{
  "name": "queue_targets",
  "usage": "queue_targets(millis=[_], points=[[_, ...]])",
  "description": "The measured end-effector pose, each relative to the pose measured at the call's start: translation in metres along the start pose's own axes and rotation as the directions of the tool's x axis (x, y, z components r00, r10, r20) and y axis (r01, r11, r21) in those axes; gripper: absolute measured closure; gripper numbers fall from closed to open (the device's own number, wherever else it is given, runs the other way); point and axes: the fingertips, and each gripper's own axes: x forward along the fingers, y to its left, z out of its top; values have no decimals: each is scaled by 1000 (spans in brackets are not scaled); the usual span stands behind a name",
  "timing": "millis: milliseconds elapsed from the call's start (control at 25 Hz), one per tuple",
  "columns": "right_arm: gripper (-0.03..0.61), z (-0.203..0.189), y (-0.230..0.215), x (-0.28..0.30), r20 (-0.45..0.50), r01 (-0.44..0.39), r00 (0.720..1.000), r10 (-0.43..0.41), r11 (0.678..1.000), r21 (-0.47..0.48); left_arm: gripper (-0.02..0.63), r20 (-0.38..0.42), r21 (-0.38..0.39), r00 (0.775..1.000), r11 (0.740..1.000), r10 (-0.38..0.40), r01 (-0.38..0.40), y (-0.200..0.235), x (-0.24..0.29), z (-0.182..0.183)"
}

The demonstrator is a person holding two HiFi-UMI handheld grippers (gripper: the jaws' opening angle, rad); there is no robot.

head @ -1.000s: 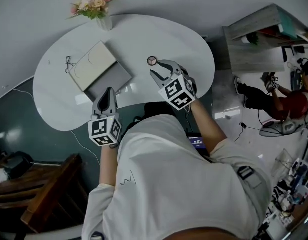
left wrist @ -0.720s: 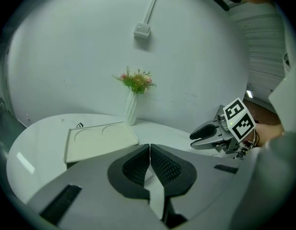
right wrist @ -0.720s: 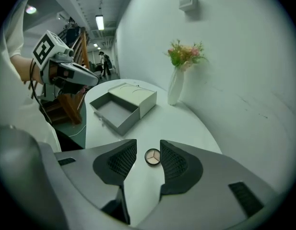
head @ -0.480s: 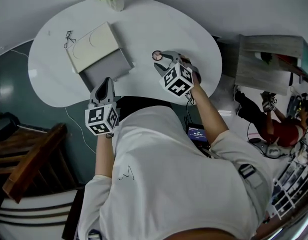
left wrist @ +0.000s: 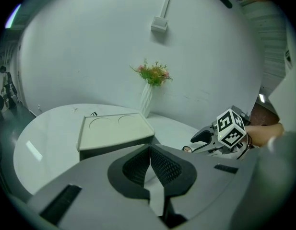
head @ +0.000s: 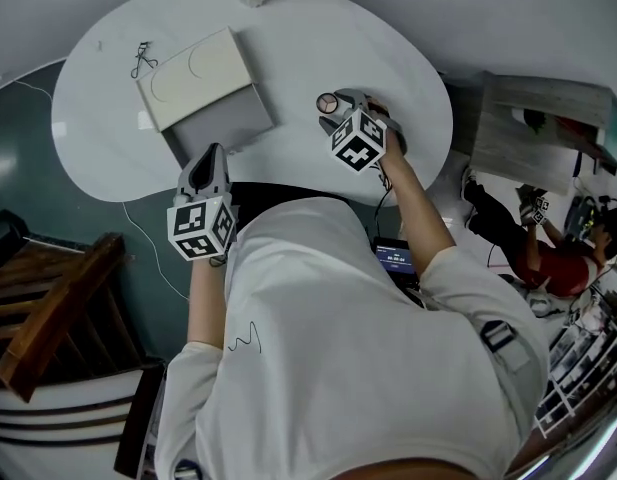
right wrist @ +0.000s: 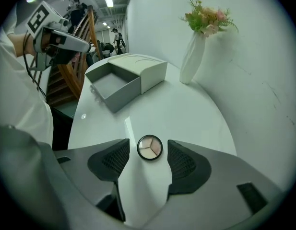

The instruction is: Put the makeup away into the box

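The right gripper [right wrist: 148, 143] has its jaws opening, with the round makeup compact [right wrist: 149, 148] between them, untouched. The left gripper [left wrist: 148, 150] has its jaws together and empty, the box [left wrist: 114, 131] just ahead.

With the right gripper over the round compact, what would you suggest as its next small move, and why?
Probably ease the right gripper straight down until its pads flank the rim of the round compact. Its jaws are opening, and the compact lies flat on the white table, centred between them and touched by neither, so the line-up looks right for a grasp.
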Motion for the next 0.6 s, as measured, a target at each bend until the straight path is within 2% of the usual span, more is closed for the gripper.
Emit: queue_targets(millis=[240, 600], points=[[324, 0, 1, 12, -5, -57, 998, 58, 991, 125, 592, 27, -25, 1000, 1000, 7, -6, 18, -3, 8], [318, -10, 0, 34, -67, -74, 994, 88, 981, 182, 592, 32, -78, 998, 996, 46, -44, 34, -12, -1]])
